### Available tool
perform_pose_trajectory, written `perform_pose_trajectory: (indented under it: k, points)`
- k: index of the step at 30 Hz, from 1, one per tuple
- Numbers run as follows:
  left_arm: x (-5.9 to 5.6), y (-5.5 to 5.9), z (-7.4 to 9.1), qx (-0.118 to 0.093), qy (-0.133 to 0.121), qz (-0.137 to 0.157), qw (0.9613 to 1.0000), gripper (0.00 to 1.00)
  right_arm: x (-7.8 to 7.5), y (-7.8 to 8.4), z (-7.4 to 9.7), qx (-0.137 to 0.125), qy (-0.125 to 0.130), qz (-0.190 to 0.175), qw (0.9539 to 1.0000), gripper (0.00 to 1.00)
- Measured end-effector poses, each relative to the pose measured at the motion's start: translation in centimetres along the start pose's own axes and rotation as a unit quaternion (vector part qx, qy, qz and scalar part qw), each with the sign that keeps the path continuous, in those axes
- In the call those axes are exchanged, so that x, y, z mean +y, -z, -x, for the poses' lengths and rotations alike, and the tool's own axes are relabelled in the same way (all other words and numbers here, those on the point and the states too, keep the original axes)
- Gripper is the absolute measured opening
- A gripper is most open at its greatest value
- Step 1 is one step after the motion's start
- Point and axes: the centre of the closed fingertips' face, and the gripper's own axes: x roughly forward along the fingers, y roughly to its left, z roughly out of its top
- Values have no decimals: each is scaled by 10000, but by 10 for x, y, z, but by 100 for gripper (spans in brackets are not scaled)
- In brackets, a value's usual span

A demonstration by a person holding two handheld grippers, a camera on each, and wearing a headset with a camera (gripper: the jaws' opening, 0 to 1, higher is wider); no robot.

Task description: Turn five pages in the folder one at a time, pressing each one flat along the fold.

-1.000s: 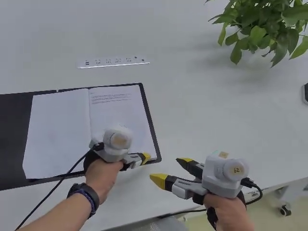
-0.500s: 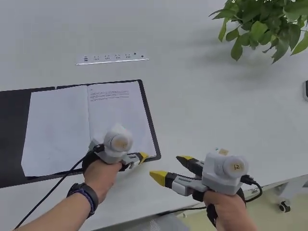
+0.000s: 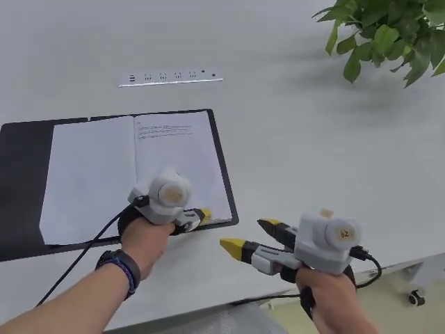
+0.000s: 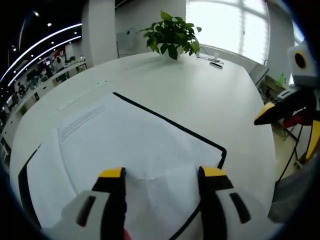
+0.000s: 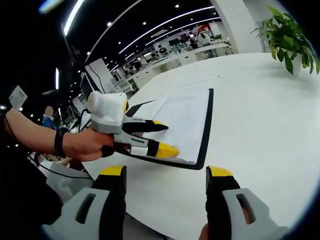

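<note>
Black folder (image 3: pixel 19 181): it lies open and flat on the white counter (image 3: pixel 313 146), at the left of the head view. Its cover shows as a dark band beside the pages and a thin frame around them.
Left page (image 3: pixel 87 177): plain white and flat.
Right page (image 3: pixel 182 163): white, with some lines of small print at the top. It lies flat, and I can see no lifted corner.
Change: compared with one second ago the whole head view has shifted, but that is the camera. The real change is small. The tips of my left claw (image 3: pixel 197 218) were at the bottom border of the folder, and now they are a little further in, over the lower right corner of the right page.
Meaning for the task: I judge that I am preparing to catch this corner for a page turn. No page is in the air, and I cannot tell how many are already turned.
Left claw: about half open and holding nothing. In the left gripper view the page corner lies between and under the two jaws. Whether the tips touch the paper, I cannot tell.
Right claw (image 3: pixel 250 234): wide open and empty. It hovers over the counter just beside the folder's lower right corner, as before.
</note>
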Motion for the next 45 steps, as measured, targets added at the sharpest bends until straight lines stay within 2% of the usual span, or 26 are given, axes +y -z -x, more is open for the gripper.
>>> perform_pose_trajectory:
  k: [4, 9, 13, 17, 19, 26, 31, 36, 41, 45]
  points:
    - [0, -1, 1, -27, 7, 29, 10000, 57, 1, -3, -3, -16, -26, -1, 10000, 63]
    - [8, -2, 2, -128, 34, 281, 9995, 50, -1, -6, -7, -38, -53, -18, 10000, 62]
    - [9, -1, 4, -139, 59, 397, 9991, 47, -1, -8, -13, -24, -109, 2, 9999, 62]
    - [8, 0, 7, -235, 129, 679, 9973, 41, -4, -13, -21, -45, -150, -13, 9999, 61]
    - [8, 0, 9, -318, 147, 879, 9955, 38, -6, -17, -27, -90, -187, -32, 9998, 61]
    - [8, 1, 13, -413, 242, 1164, 9920, 32, -21, -37, -56, -265, -278, -270, 9989, 59]
    - [8, 1, 14, -426, 245, 1163, 9920, 30, -26, -49, -78, -349, -397, -471, 9975, 57]
    - [9, 2, 14, -406, 264, 1168, 9920, 30, -33, -49, -99, -303, -476, -776, 9954, 57]
    - [9, 3, 14, -400, 273, 1121, 9925, 29, -34, -51, -106, -367, -563, -1074, 9919, 56]
    - [9, 4, 16, -403, 274, 1160, 9920, 29, -39, -51, -107, -500, -570, -1382, 9875, 55]
